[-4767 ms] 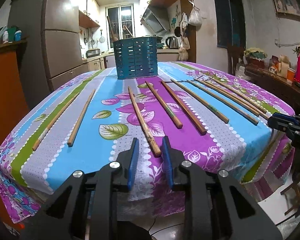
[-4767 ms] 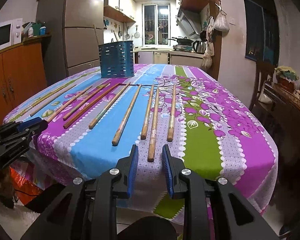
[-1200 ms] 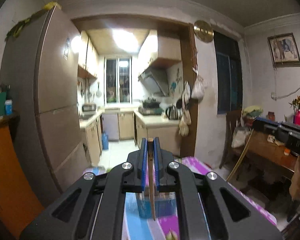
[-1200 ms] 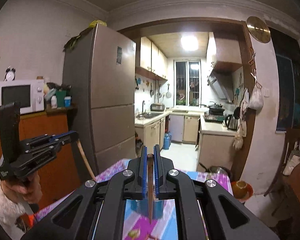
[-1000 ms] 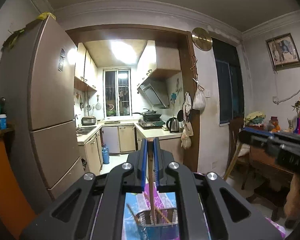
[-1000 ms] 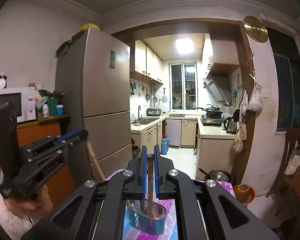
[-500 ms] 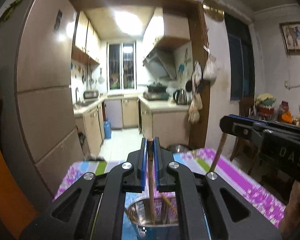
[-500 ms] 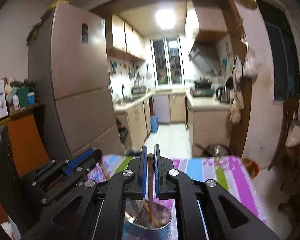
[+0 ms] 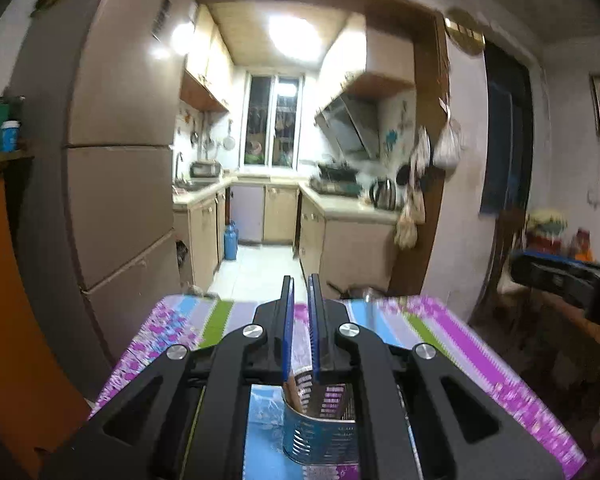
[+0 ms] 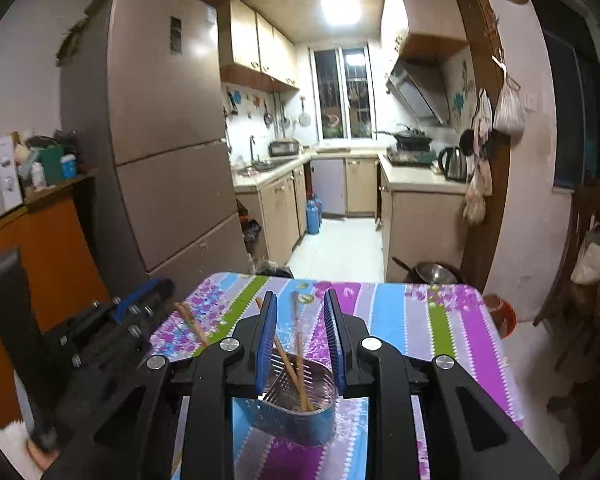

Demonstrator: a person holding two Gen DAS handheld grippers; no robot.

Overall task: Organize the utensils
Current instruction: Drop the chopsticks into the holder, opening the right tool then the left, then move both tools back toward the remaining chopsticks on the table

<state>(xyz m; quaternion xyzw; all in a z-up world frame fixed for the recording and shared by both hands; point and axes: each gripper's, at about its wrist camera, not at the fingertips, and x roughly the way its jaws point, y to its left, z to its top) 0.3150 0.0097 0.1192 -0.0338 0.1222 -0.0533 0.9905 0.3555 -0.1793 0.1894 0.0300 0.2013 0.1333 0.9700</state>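
A blue slotted utensil holder (image 10: 290,412) stands on the flowered tablecloth (image 10: 400,316), just below both grippers. Wooden chopsticks (image 10: 296,364) stand in it. My right gripper (image 10: 300,320) is open and empty right above the holder. My left gripper (image 9: 301,308) is slightly open and empty above the holder (image 9: 320,436), where a chopstick top (image 9: 292,392) shows between its fingers. The left gripper also shows in the right wrist view (image 10: 148,300), with a chopstick (image 10: 190,322) beside it.
A tall fridge (image 10: 160,140) and an orange cabinet (image 10: 40,260) stand left of the table. The kitchen doorway lies straight ahead. A dark chair (image 10: 576,248) stands at the right. The right gripper body (image 9: 568,284) shows at the right in the left wrist view.
Both grippers have opened and let go of their chopsticks, which now stand in the holder. Both cameras have tilted down slightly toward the table.
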